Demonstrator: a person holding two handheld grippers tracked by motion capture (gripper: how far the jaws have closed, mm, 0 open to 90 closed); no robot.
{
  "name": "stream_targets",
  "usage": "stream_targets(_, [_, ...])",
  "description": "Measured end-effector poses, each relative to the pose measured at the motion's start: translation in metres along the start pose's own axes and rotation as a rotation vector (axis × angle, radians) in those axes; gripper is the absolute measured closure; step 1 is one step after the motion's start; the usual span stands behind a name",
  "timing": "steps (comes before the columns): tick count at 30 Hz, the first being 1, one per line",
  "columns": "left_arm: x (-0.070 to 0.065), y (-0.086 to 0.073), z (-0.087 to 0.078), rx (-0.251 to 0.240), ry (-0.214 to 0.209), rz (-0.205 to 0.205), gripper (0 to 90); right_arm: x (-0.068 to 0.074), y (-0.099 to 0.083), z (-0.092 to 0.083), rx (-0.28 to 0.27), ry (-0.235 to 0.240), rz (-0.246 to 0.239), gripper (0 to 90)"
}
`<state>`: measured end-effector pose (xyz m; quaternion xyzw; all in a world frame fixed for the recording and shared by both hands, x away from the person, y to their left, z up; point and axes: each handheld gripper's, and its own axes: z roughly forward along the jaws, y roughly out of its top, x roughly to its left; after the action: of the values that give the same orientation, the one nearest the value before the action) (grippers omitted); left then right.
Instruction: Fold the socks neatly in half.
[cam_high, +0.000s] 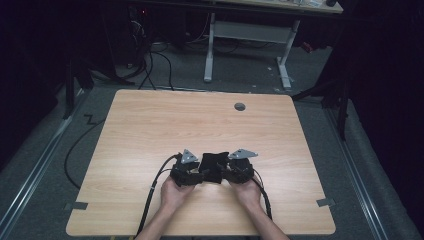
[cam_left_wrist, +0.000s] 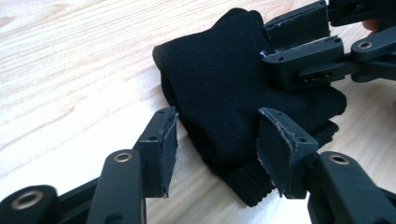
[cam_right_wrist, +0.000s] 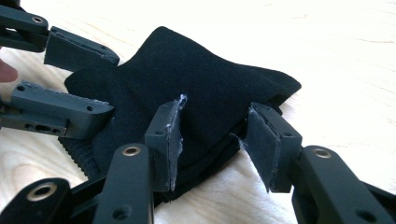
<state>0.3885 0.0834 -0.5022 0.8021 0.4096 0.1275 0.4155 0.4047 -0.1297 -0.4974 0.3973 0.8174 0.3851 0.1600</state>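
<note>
A folded black cloth (cam_high: 212, 167) with a ribbed cuff lies on the wooden table (cam_high: 200, 120), near its front edge. My left gripper (cam_high: 200, 175) reaches in from the cloth's left and my right gripper (cam_high: 224, 174) from its right, each held in a hand. In the left gripper view the jaws (cam_left_wrist: 217, 149) stand apart over the cloth's (cam_left_wrist: 224, 93) near edge, one pad beside the fold, the other above it. In the right gripper view the jaws (cam_right_wrist: 215, 144) straddle the cloth's (cam_right_wrist: 201, 79) edge, and the fabric between them lies smooth. Each gripper also faces the other across the cloth.
A round grey cable hole (cam_high: 240, 106) sits near the table's far edge. Beyond the table stands a white-legged desk (cam_high: 247, 45), with cables (cam_high: 150, 65) on the floor at the left. Tape marks (cam_high: 76, 205) sit at the front corners. Bare wood stretches behind and beside the cloth.
</note>
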Motion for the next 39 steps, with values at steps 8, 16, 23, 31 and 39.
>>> stream_targets(8, [0.004, 0.004, 0.007, -0.022, 0.008, -0.036, 47.0, -0.01, 0.008, 0.005, 0.017, -0.017, 0.002, 55.1])
stream_targets(16, [0.002, 0.005, 0.004, -0.004, -0.012, -0.02, 41.4, -0.012, 0.011, 0.008, 0.014, -0.007, 0.002, 55.2])
stream_targets(23, [-0.001, 0.006, -0.002, -0.02, -0.007, 0.002, 40.5, -0.012, 0.015, 0.006, 0.0, 0.001, -0.006, 54.4])
stream_targets(31, [0.0, 0.009, -0.013, -0.048, -0.01, 0.001, 39.2, -0.012, 0.017, -0.007, -0.035, 0.005, -0.014, 53.7])
stream_targets(39, [-0.001, 0.009, -0.023, -0.051, 0.02, 0.023, 38.8, -0.016, 0.018, -0.019, -0.07, 0.019, 0.017, 51.6])
